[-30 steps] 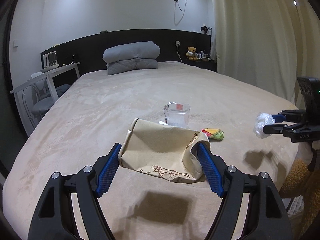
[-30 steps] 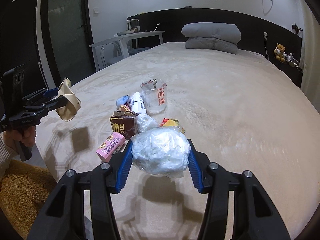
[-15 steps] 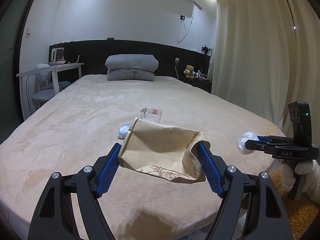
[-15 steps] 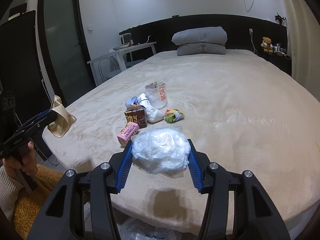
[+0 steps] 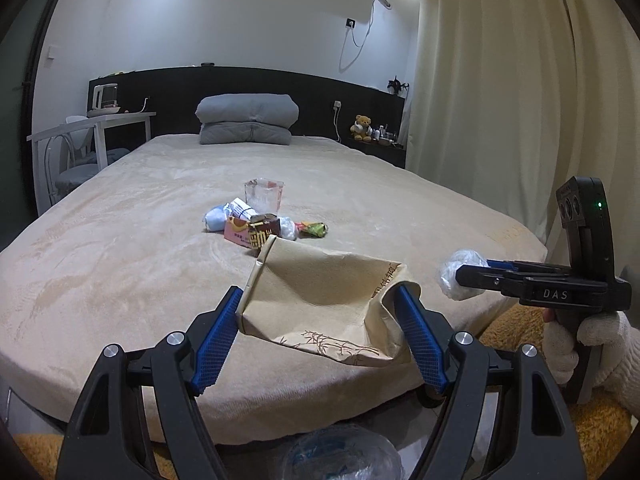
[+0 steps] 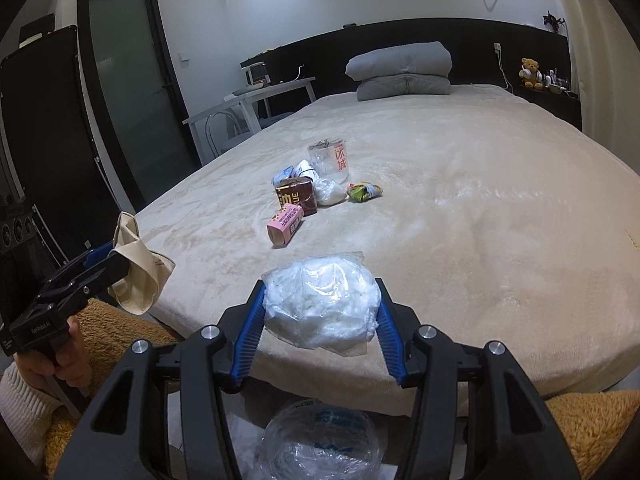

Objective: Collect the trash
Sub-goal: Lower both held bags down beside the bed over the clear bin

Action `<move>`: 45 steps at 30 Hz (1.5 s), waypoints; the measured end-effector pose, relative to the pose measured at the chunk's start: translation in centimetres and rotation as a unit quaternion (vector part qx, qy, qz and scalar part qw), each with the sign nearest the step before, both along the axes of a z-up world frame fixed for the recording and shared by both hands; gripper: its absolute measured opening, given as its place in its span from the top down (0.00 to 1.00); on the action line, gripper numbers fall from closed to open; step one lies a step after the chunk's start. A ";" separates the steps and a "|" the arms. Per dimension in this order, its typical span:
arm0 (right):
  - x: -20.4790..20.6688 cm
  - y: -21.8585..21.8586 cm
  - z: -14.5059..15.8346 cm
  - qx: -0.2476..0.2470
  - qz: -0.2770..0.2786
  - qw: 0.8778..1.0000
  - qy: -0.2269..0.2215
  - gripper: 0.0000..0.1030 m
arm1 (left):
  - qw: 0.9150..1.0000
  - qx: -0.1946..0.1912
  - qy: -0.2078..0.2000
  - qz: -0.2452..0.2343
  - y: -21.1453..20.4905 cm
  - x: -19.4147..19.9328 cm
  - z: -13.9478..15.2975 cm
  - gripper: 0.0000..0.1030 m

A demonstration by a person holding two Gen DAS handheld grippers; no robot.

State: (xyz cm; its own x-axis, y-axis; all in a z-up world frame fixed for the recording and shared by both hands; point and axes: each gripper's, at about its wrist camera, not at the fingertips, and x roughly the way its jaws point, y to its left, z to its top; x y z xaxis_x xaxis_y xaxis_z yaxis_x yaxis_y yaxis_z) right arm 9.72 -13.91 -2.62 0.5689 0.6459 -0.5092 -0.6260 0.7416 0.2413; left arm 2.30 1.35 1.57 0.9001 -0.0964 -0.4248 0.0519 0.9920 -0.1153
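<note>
My left gripper (image 5: pixel 320 316) is shut on a crumpled tan paper bag (image 5: pixel 320 300), held in the air at the foot edge of the bed (image 5: pixel 120 260). My right gripper (image 6: pixel 320 308) is shut on a clear plastic bag of white stuffing (image 6: pixel 322 304), also over the bed's foot edge. In the left wrist view the right gripper (image 5: pixel 460 276) shows at the right with that white bundle (image 5: pixel 456 266). Below both grippers, on the floor, a clear plastic trash bag (image 6: pixel 316 440) lies open. More trash sits mid-bed: a pink carton (image 6: pixel 285 224), a brown carton (image 6: pixel 296 198), a clear cup (image 6: pixel 330 158), a green wrapper (image 6: pixel 364 192).
Folded grey bedding (image 5: pixel 248 118) lies at the headboard. A white desk and chair (image 5: pixel 88 140) stand left of the bed, curtains (image 5: pixel 520 100) hang on the right, and a dark door (image 6: pixel 132 92) is at the left. A fuzzy orange rug (image 6: pixel 592 424) covers the floor.
Both grippers have pulled back from the trash pile to the foot edge of the bed, each keeping its load. The floor and the plastic trash bag have come into view below.
</note>
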 end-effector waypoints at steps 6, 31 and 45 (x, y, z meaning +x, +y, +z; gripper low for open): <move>0.0 -0.3 -2.0 0.015 0.005 0.997 0.071 0.50 | 0.999 -0.016 0.042 -0.007 -0.7 -0.4 -1.9 0.27; 3.4 2.7 -14.2 -0.075 -0.012 0.934 0.350 0.50 | 0.943 -0.069 0.323 -0.031 -2.6 3.1 -14.0 0.27; 4.5 3.2 -20.3 -0.119 -0.046 0.883 0.452 0.50 | 0.876 -0.072 0.474 -0.042 -4.0 5.0 -20.7 0.27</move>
